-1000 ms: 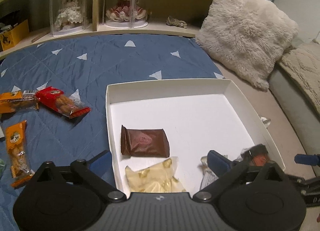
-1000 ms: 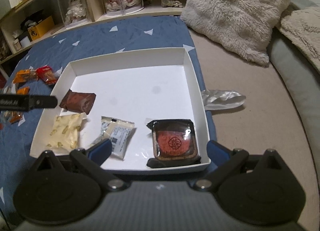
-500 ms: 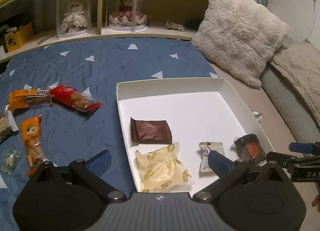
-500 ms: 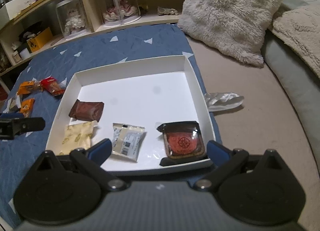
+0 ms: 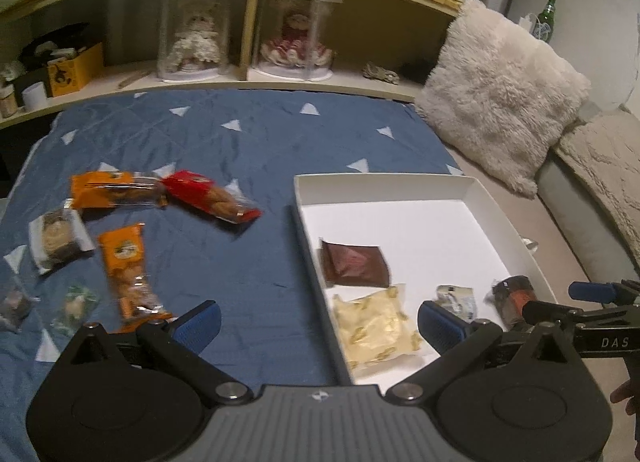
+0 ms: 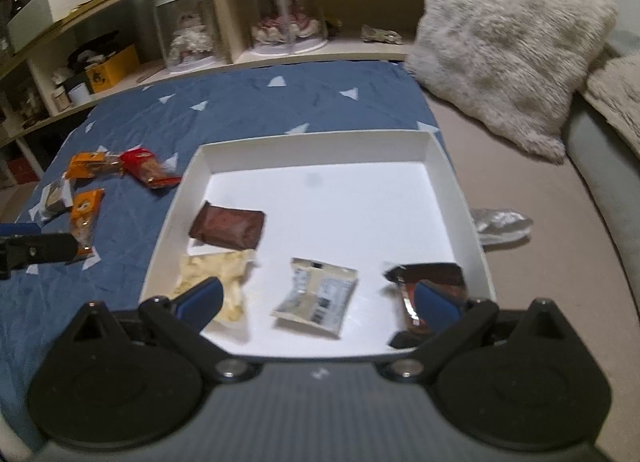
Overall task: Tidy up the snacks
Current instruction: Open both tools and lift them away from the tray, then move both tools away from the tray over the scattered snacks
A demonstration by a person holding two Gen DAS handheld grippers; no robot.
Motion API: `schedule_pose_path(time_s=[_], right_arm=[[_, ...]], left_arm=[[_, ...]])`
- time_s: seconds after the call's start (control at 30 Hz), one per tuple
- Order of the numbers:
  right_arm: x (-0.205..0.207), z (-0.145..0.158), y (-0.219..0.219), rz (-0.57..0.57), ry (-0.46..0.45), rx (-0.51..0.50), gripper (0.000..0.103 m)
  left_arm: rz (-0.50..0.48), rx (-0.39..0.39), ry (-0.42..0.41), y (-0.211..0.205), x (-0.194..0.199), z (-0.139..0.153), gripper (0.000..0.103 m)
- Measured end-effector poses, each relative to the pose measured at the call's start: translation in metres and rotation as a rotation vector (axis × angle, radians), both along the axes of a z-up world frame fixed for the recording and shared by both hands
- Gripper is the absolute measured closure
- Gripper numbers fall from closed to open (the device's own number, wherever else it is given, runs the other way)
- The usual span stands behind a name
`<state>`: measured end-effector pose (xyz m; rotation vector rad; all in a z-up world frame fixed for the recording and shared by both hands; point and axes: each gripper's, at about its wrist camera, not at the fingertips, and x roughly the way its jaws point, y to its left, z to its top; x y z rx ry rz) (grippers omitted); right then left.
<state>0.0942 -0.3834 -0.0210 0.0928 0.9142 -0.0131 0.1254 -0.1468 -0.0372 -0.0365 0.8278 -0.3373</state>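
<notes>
Four snacks now lie along the near side of the white box (image 6: 456, 189), the dark tray pack (image 6: 430, 278) at its near right corner, and my left gripper (image 5: 316, 322) has swung, jaws apart and empty, left toward the orange packet (image 5: 126, 262) outside the box, probably next, with my right gripper (image 6: 316, 298) spread idle.

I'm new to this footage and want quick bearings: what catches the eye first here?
The white tray on the blue quilt stands out, holding four snacks in its near half, among them a brown packet and a yellow packet. Left of the tray, loose snacks lie scattered on the quilt, including a red packet and an orange packet. Behind, a fluffy white pillow leans at the right.
</notes>
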Motion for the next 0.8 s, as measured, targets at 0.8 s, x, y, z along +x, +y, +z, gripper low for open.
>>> schedule_pose_path(time_s=[0.8], right_arm=[[0.052,0.012,0.134,0.166,-0.073,0.083,0.0]], left_arm=[[0.227,0.054,-0.032,0.149,0.0,-0.003,0.0]])
